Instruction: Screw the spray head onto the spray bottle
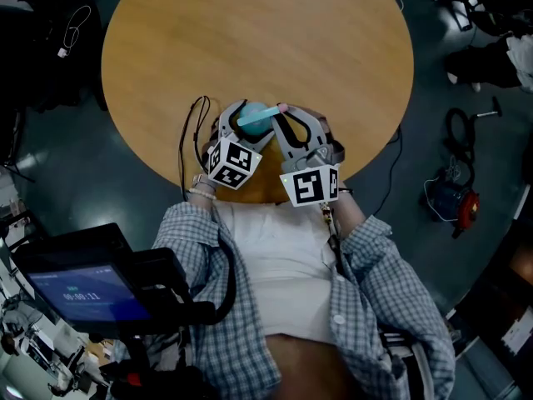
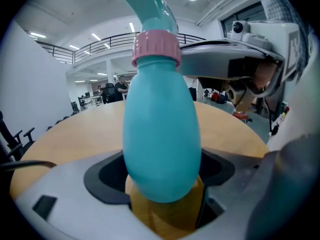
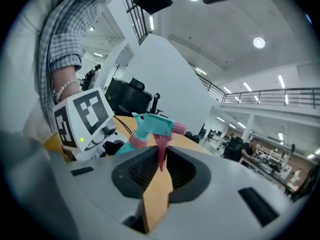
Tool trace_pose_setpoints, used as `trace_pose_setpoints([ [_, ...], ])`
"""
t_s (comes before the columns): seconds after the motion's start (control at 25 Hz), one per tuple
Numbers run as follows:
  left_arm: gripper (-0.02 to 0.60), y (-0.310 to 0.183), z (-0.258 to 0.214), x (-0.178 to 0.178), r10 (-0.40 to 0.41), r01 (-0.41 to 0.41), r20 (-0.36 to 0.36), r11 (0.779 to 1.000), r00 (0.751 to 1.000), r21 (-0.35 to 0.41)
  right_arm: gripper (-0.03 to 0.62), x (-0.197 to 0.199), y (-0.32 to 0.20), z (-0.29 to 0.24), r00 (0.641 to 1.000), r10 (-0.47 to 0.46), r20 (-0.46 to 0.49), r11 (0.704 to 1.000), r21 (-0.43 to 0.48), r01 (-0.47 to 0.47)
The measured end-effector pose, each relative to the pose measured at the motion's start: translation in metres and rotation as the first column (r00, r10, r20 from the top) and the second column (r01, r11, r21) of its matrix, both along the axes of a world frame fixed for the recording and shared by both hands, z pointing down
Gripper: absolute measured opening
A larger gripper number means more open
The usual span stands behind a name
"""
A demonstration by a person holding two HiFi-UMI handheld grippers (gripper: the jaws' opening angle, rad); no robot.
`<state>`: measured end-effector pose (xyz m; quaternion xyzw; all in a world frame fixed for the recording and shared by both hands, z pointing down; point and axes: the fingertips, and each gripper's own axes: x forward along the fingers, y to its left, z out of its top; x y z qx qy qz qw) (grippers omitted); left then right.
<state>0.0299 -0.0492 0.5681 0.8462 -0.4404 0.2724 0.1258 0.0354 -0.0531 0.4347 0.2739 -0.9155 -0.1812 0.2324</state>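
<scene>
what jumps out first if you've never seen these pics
A teal bottle fills the left gripper view, clamped in the left gripper. In the right gripper view the right gripper pinches the pink trigger of the bottle's spray head. Both meet over the near edge of a round wooden table.

Table (image 1: pixel 250 32) as reference.
- Spray bottle (image 2: pixel 160 139) is over the table's near edge, between the jaws of the left gripper (image 2: pixel 162 184).
- Spray head (image 3: pixel 152 125) sits on the bottle's neck, its trigger between the jaws of the right gripper (image 3: pixel 161 159).
- Cable (image 1: pixel 185 144) lies on the table's near-left edge.
- Screen (image 1: pixel 79 294) stands off the table, near left.
</scene>
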Motion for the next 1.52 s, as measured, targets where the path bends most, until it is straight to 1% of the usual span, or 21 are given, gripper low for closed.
trace_pose_setpoints([
  [0.08,0.416,0.0,0.0,0.0,0.001,-0.001,0.0,1.0,1.0,-0.001,0.04,0.0,0.0,0.0,0.999,-0.032,0.004,0.998,-0.046,0.032],
  [0.12,0.417,0.0,0.0,0.0,0.001,-0.001,0.0,1.0,1.0,0.0,0.04,0.0,0.0,-0.001,0.999,-0.047,-0.006,0.998,-0.046,0.046],
  [0.32,0.416,-0.001,0.0,0.0,0.001,-0.001,0.001,1.0,1.0,0.002,0.04,-0.002,0.003,-0.006,0.994,-0.083,-0.073,0.996,0.005,0.084],
  [0.44,0.417,-0.001,-0.001,0.002,0.0,0.0,-0.001,1.0,1.0,0.001,0.04,-0.001,0.001,-0.004,0.994,-0.082,-0.076,0.996,-0.025,0.08],
  [0.56,0.416,-0.002,-0.001,0.004,0.001,-0.001,-0.001,1.0,1.0,0.001,0.04,0.001,0.001,-0.001,0.986,-0.125,-0.109,0.991,-0.065,0.118],
  [0.6,0.416,-0.003,-0.002,0.004,0.001,-0.001,-0.002,1.0,1.0,0.003,0.049,0.003,0.002,0.001,0.981,-0.151,-0.123,0.987,-0.079,0.142],
  [0.64,0.417,-0.003,-0.002,0.005,0.002,-0.002,-0.002,1.0,1.0,0.005,0.08,0.004,0.003,0.004,0.974,-0.183,-0.137,0.981,-0.093,0.171],
  [0.72,0.417,-0.004,-0.003,0.006,0.003,-0.003,-0.003,1.0,1.0,0.008,0.162,0.008,0.007,0.011,0.953,-0.25,-0.173,0.965,-0.121,0.231],
  [0.76,0.416,-0.005,-0.004,0.007,0.003,-0.003,-0.004,1.0,1.0,0.009,0.19,0.01,0.008,0.012,0.941,-0.277,-0.192,0.958,-0.133,0.255],
  [0.88,0.417,-0.008,-0.005,0.013,0.005,-0.005,-0.006,1.0,1.0,0.01,0.193,0.023,0.002,0.007,0.918,-0.317,-0.237,0.945,-0.158,0.286],
  [1.0,0.417,-0.009,-0.004,0.016,0.01,-0.01,-0.003,1.0,1.0,0.011,0.204,0.031,-0.007,-0.01,0.91,-0.338,-0.239,0.937,-0.172,0.303],
  [1.08,0.417,-0.01,-0.004,0.017,0.01,-0.01,0.0,1.0,1.0,0.016,0.204,0.031,-0.008,-0.028,0.891,-0.379,-0.251,0.922,-0.186,0.34],
  [1.16,0.417,-0.012,-0.005,0.02,0.011,-0.011,0.0,1.0,1.0,0.022,0.204,0.027,-0.007,-0.047,0.848,-0.449,-0.281,0.891,-0.21,0.402],
  [1.2,0.417,-0.013,-0.007,0.023,0.009,-0.009,-0.002,1.0,1.0,0.025,0.204,0.026,-0.007,-0.055,0.818,-0.492,-0.299,0.869,-0.233,0.437],
  [1.28,0.417,-0.016,-0.009,0.028,0.004,-0.004,-0.006,0.999,1.0,0.032,0.204,0.023,-0.007,-0.064,0.739,-0.58,-0.344,0.813,-0.307,0.495],
  [1.36,0.417,-0.019,-0.011,0.032,0.003,-0.003,-0.007,0.999,1.0,0.035,0.204,0.02,-0.009,-0.066,0.652,-0.64,-0.406,0.767,-0.378,0.518],
  [1.44,0.417,-0.022,-0.012,0.037,0.003,-0.003,-0.007,0.999,1.0,0.037,0.204,0.016,-0.009,-0.064,0.569,-0.679,-0.464,0.734,-0.425,0.53],
  [1.52,0.417,-0.026,-0.014,0.044,-0.001,0.001,-0.008,0.999,1.0,0.039,0.204,0.013,-0.007,-0.056,0.5,-0.708,-0.499,0.706,-0.466,0.534],
])
